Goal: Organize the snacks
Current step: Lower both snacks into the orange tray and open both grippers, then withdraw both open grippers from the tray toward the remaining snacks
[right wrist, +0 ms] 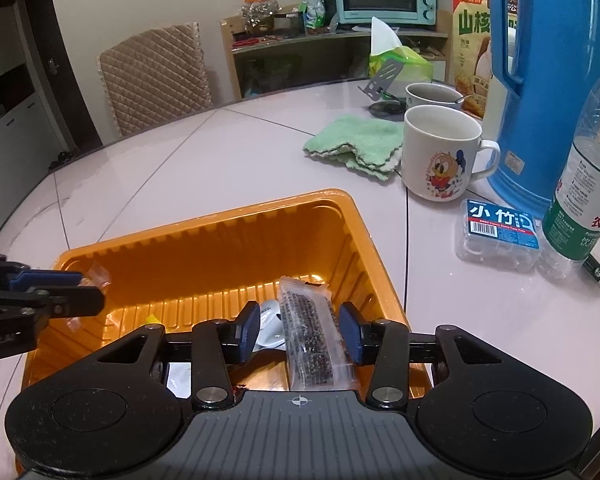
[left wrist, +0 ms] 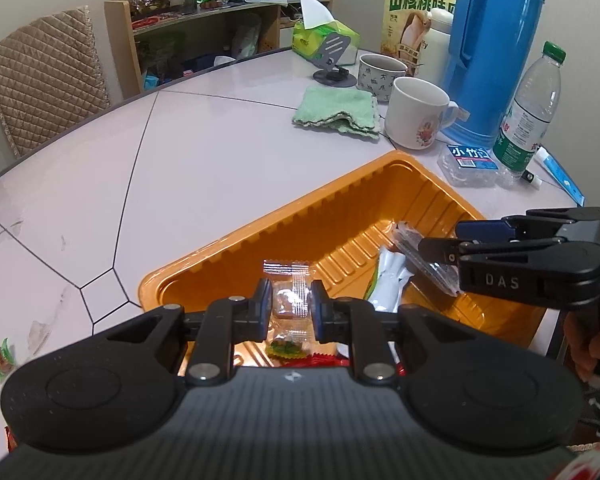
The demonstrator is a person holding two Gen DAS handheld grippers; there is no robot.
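Left gripper (left wrist: 290, 300) pinches a clear-wrapped candy (left wrist: 290, 294) over the orange tray (left wrist: 260, 236), lower centre. Right gripper (right wrist: 298, 330) spread around a dark sesame bar (right wrist: 306, 340), apparently released. One green candy (left wrist: 0, 360) left on table, lower left.

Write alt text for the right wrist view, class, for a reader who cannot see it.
The right tongs stand open around a dark speckled snack packet over an orange tray. At left, the left tongs hold a clear wrapped candy; a cartoon mug stands beyond.
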